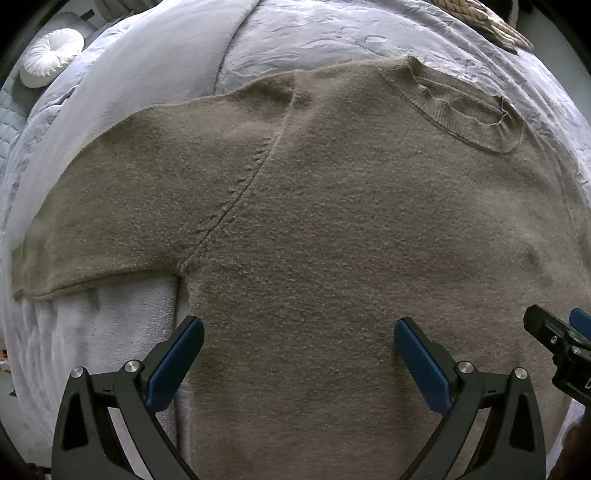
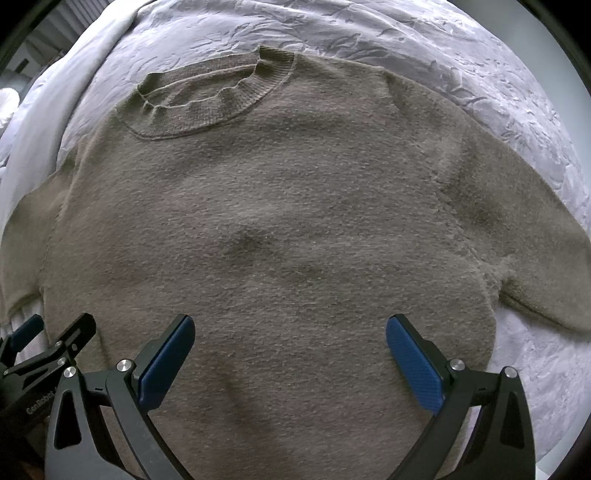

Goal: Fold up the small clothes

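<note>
A brown knitted short-sleeved sweater (image 1: pixel 332 221) lies flat on a bed, its ribbed collar (image 1: pixel 469 107) at the far side. Its left sleeve (image 1: pixel 110 192) is spread out to the left. It also shows in the right wrist view (image 2: pixel 277 221), with the collar (image 2: pixel 207 96) far left and the right sleeve (image 2: pixel 535 251) spread to the right. My left gripper (image 1: pixel 299 339) is open and empty over the sweater's lower left body. My right gripper (image 2: pixel 290 336) is open and empty over the lower right body. Each gripper shows at the edge of the other's view.
A pale lavender patterned bedspread (image 1: pixel 332 40) lies under the sweater, with a plain fleece blanket (image 1: pixel 155 66) at the left. A white round cushion (image 1: pixel 50 55) sits far left. A woven tan item (image 1: pixel 491 22) lies at the far right.
</note>
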